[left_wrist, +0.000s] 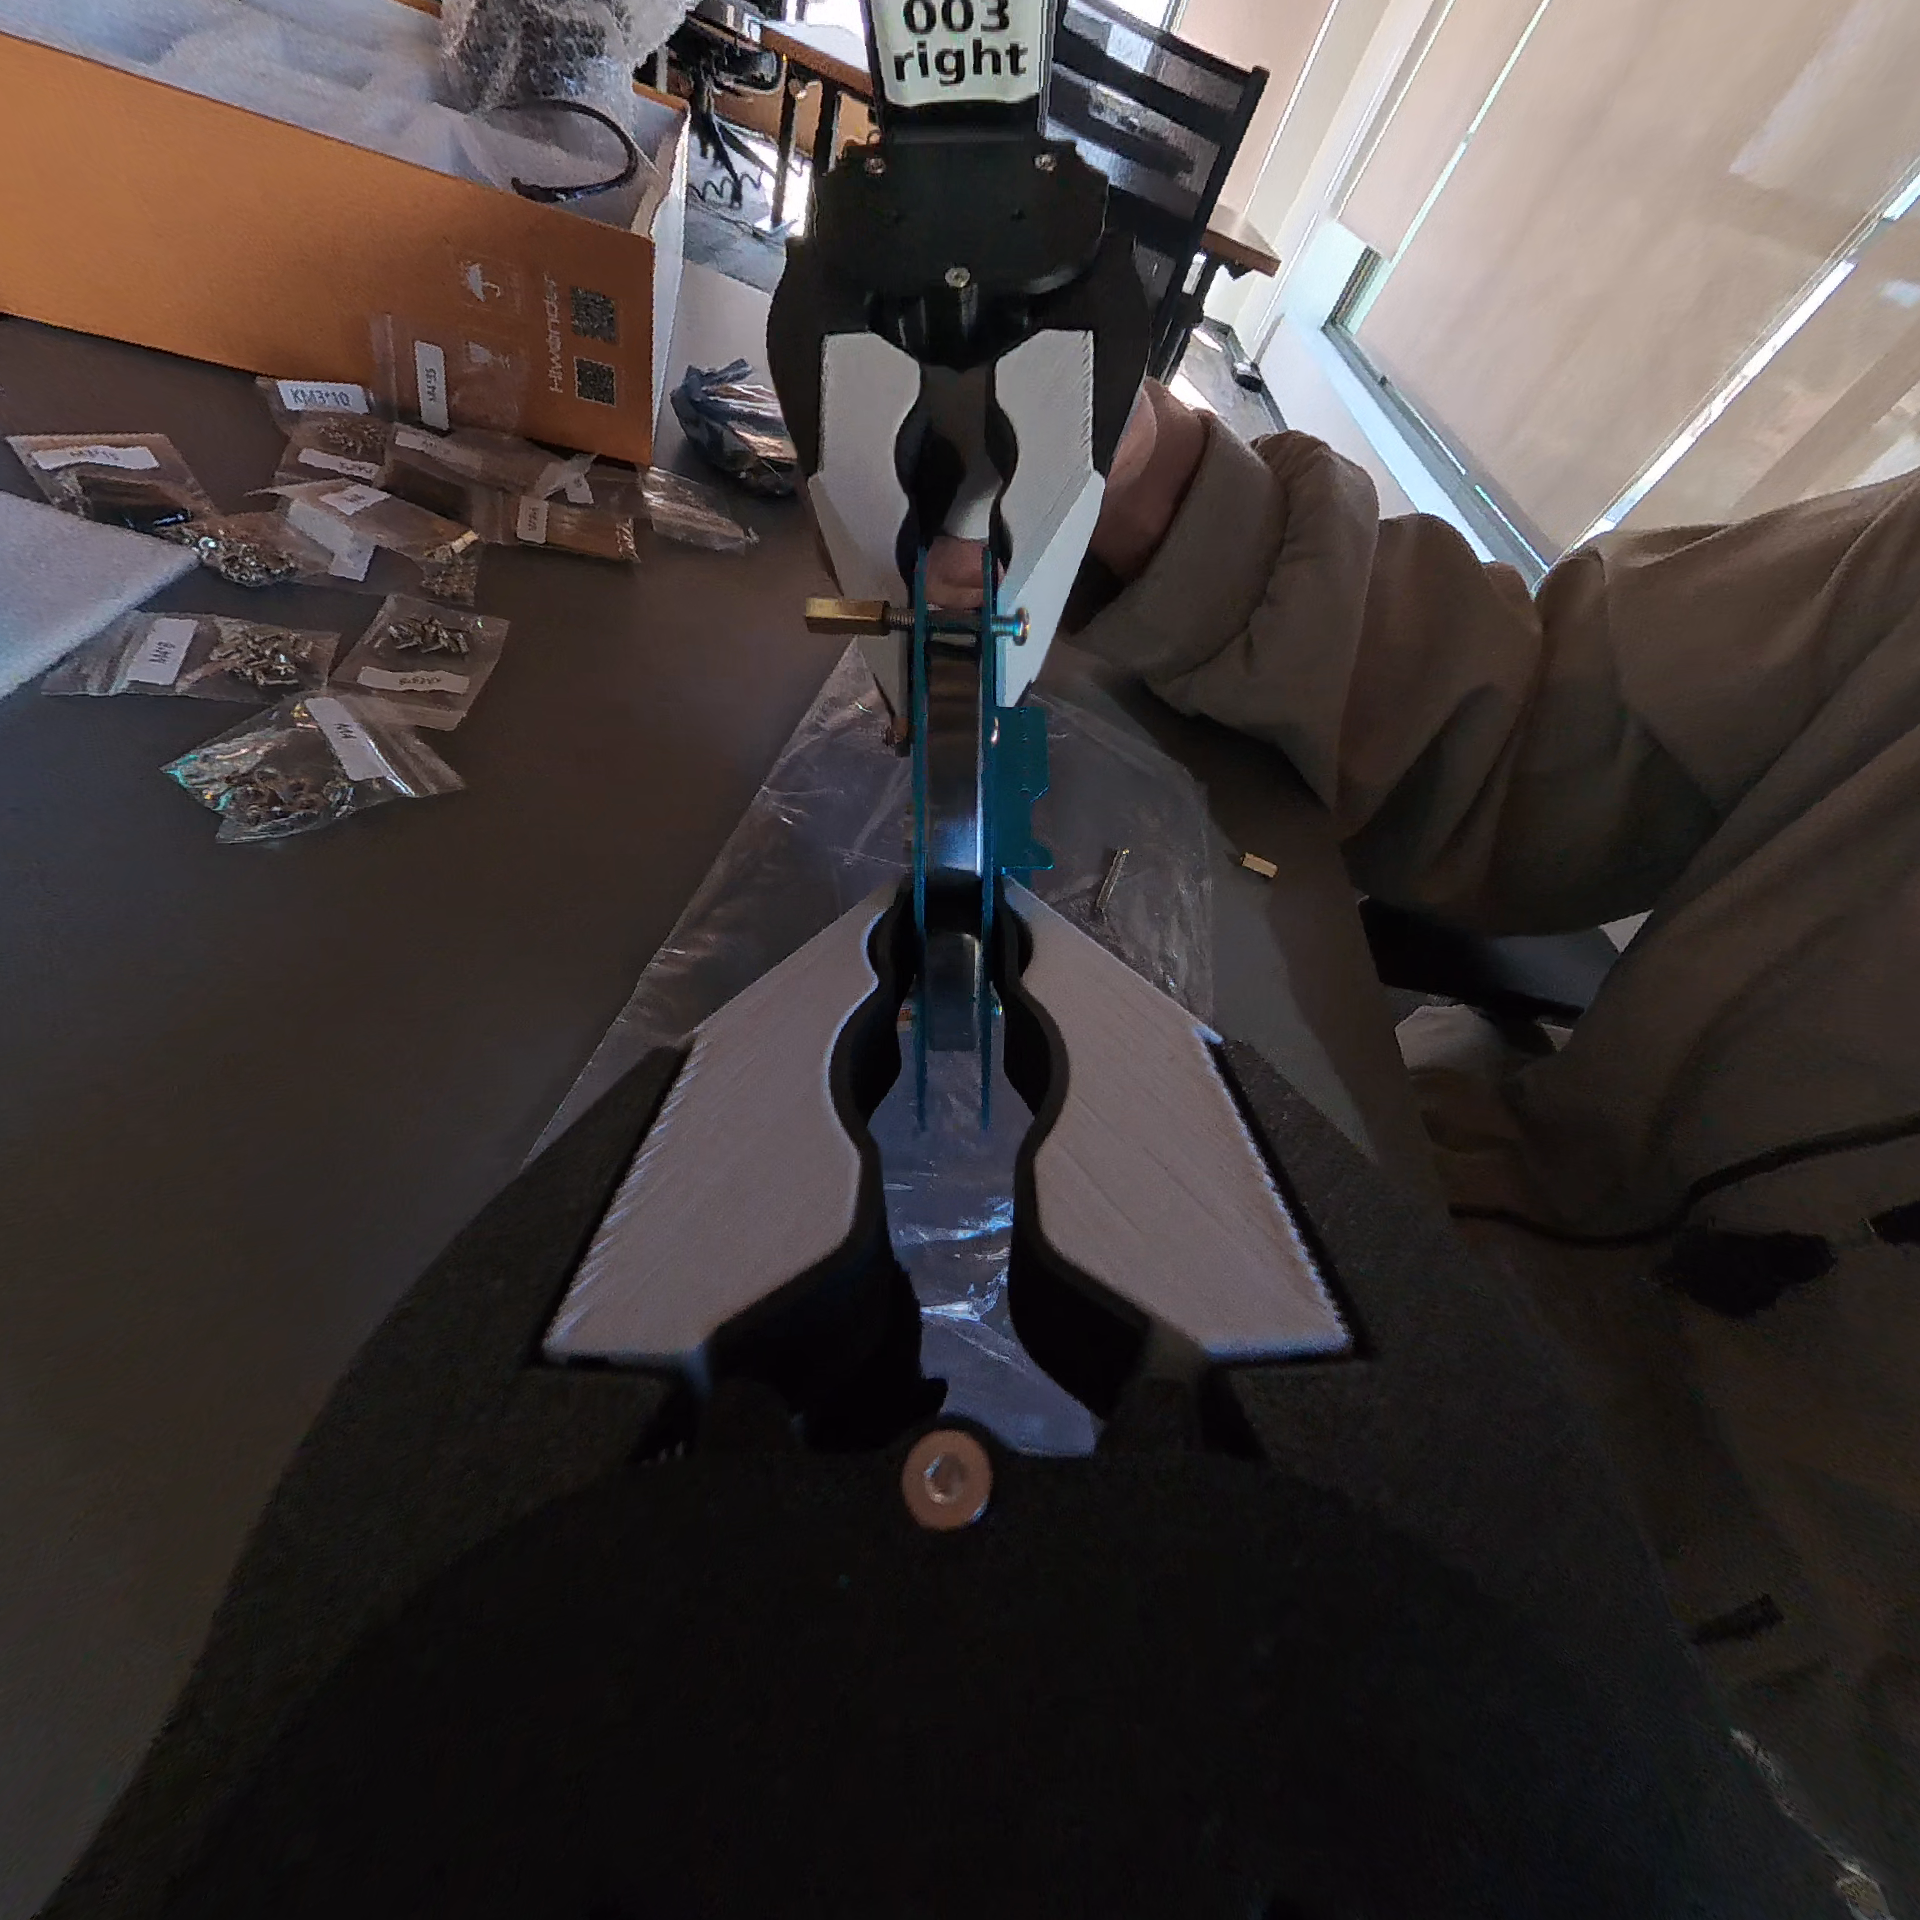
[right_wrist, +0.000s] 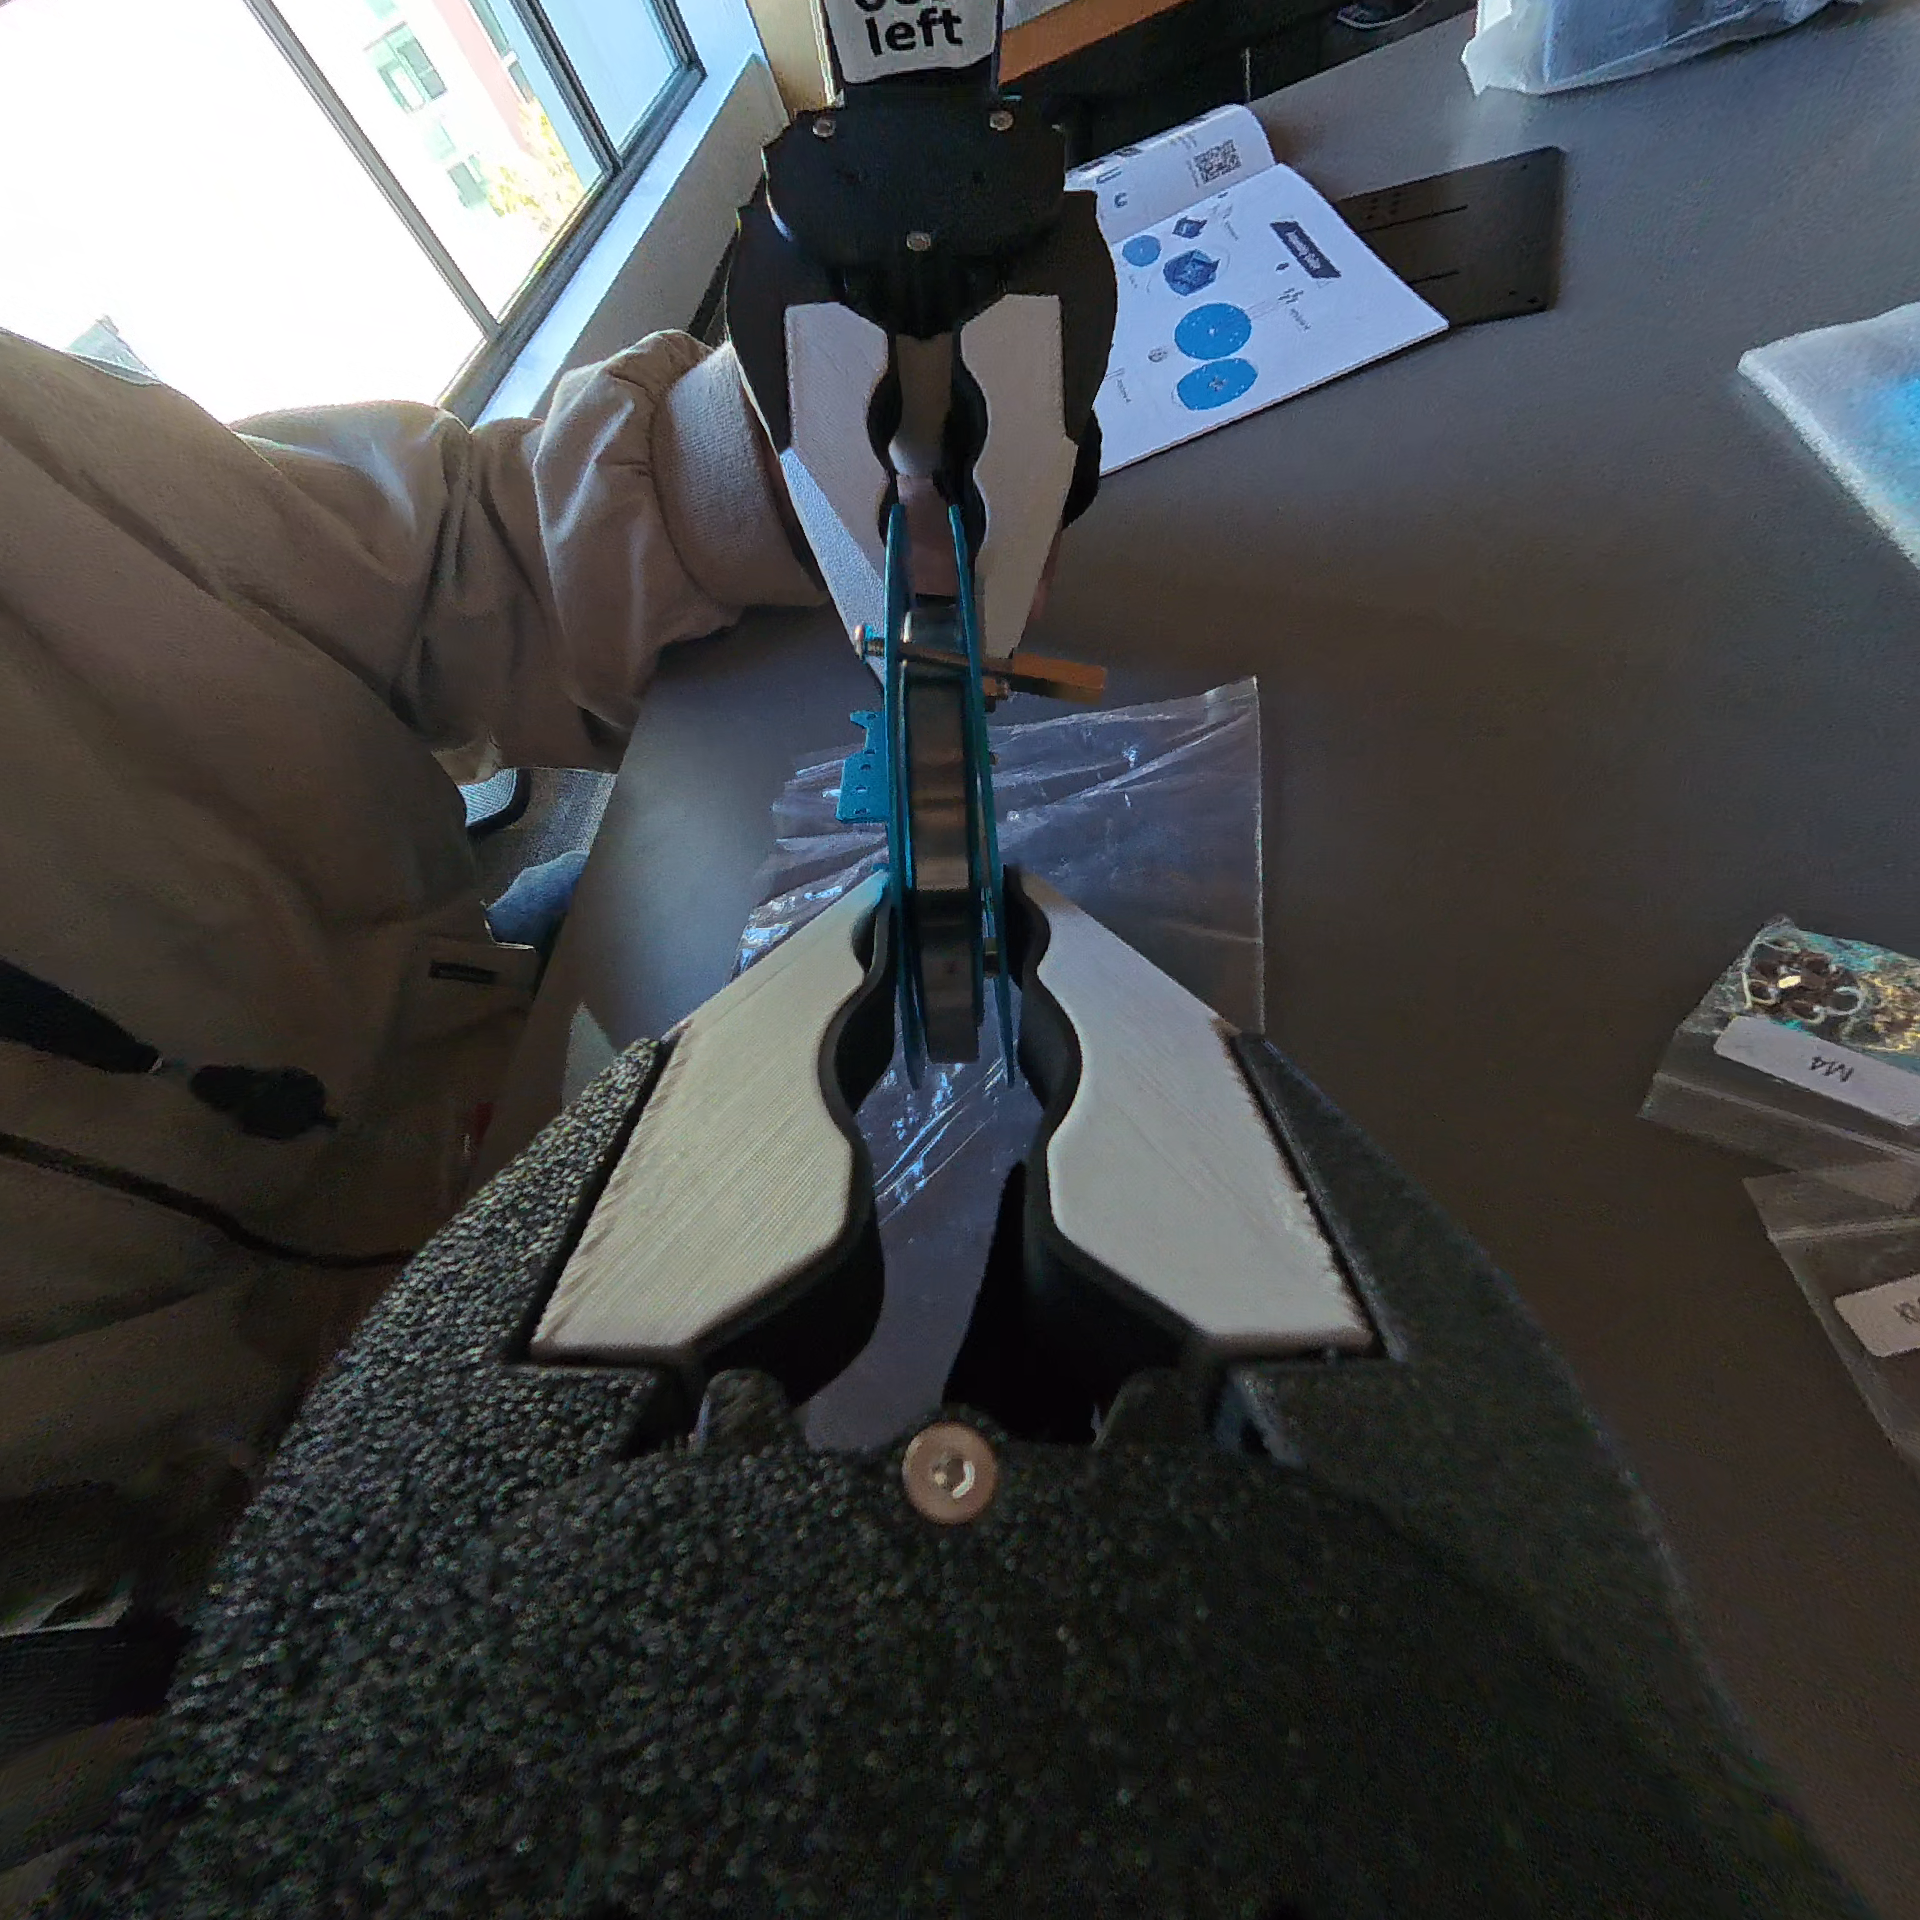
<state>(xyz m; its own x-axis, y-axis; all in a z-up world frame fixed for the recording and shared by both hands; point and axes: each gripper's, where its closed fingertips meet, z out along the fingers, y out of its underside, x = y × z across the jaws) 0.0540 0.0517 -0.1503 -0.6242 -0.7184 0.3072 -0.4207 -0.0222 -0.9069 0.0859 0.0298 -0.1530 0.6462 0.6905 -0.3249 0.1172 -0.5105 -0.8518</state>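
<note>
Risk of slip: blue two-disc assembly (left_wrist: 951, 790) clamped edgewise above plastic bag (left_wrist: 1101, 831) on tabletop (left_wrist: 312, 987) between closed jaws of left gripper (left_wrist: 953, 914) and right gripper (left_wrist: 961, 582); brass standoff (left_wrist: 844, 617) loose-looking.

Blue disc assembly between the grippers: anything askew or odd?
Yes. In the right wrist view the screw with the brass standoff runs tilted through the two blue discs, not square. The discs also converge toward the left gripper. Right gripper clamps the near edge.
</note>
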